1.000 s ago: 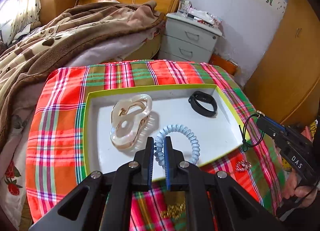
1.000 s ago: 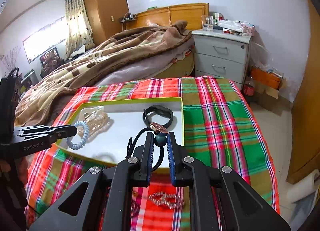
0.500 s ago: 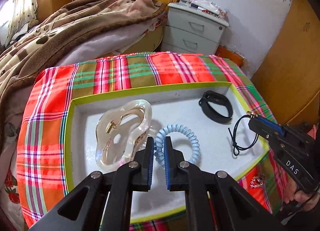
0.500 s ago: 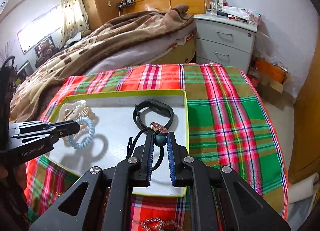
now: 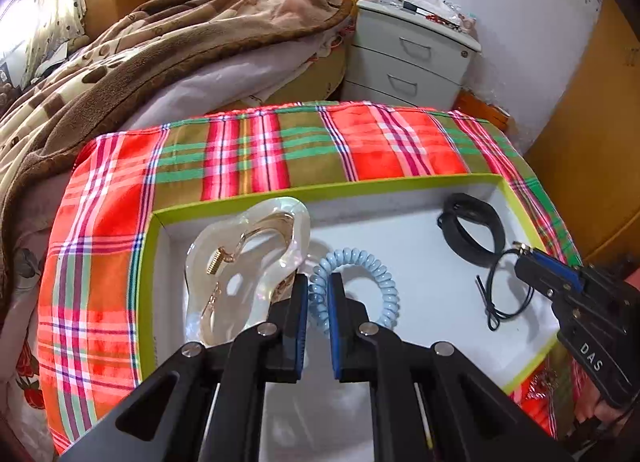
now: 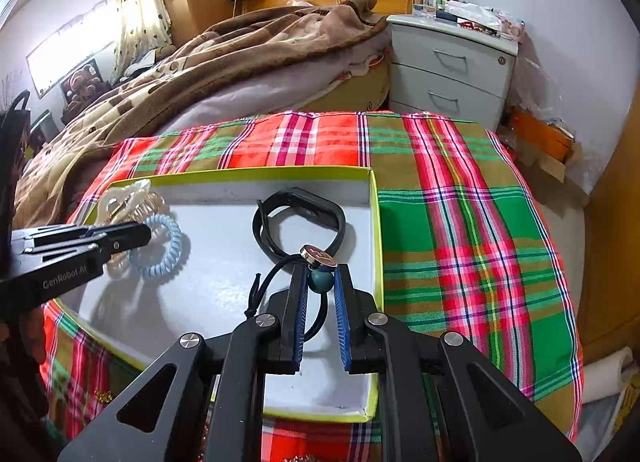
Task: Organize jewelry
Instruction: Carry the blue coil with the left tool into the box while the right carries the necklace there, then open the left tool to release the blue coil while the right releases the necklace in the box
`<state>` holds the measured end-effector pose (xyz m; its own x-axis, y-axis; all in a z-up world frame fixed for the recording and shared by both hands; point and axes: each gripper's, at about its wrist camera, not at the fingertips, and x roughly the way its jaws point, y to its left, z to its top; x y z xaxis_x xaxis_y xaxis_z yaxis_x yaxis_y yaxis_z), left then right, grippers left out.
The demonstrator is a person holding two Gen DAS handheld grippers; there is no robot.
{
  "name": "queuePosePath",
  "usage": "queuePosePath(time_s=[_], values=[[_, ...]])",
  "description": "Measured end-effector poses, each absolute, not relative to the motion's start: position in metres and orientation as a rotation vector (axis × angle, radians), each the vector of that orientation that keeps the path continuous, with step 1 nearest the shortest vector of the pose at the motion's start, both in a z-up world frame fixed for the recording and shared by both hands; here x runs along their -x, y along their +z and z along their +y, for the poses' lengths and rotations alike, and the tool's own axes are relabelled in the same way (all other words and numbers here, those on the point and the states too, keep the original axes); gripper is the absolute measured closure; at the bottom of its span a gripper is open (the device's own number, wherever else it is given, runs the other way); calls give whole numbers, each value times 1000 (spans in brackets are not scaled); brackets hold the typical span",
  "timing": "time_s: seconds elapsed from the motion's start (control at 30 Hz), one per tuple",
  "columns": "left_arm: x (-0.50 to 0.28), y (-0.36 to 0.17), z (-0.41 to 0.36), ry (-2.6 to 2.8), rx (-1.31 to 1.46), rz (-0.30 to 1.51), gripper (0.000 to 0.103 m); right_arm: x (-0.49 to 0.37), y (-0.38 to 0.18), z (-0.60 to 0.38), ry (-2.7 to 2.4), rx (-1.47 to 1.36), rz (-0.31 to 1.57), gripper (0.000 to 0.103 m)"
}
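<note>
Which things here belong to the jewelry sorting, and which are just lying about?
Job:
tray
clear hair claw
blue coil tie, in left tool
black cord tie, in right tool
black band

Lying about:
blanket
nightstand
glass

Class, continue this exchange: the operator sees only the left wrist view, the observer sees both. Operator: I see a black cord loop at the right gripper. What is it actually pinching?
Observer: The right gripper pinches a teal bead on that black cord; a round gold disc sits above the bead.
Operator: Is my blue coil tie resting on the box floor?
Observer: Seemingly not: the left gripper holds the blue coil tie above the box, its shadow separate below.
Operator: Anything left outside?
Observer: A small gold piece lies on the plaid cloth by the near-left edge.
</note>
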<state>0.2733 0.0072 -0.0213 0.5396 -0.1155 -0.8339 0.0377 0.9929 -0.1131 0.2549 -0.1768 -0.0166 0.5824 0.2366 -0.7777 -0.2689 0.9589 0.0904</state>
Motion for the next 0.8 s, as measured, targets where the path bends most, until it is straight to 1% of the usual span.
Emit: queuePosePath(time_s=[0.67, 0.73, 0.77, 0.8], values=[[-292, -30, 9, -64, 108, 1010, 92, -260, -25, -163, 244, 177, 905, 89], [-292, -30, 9, -66, 110, 1011, 90, -260, -25, -162, 241, 183, 904, 89], [-292, -30, 9, -69, 112, 1012, 86, -260, -25, -162, 240, 183, 905, 89], [-291, -29, 9, -73, 116, 1012, 78, -260, -24, -162, 239, 182, 904, 89]])
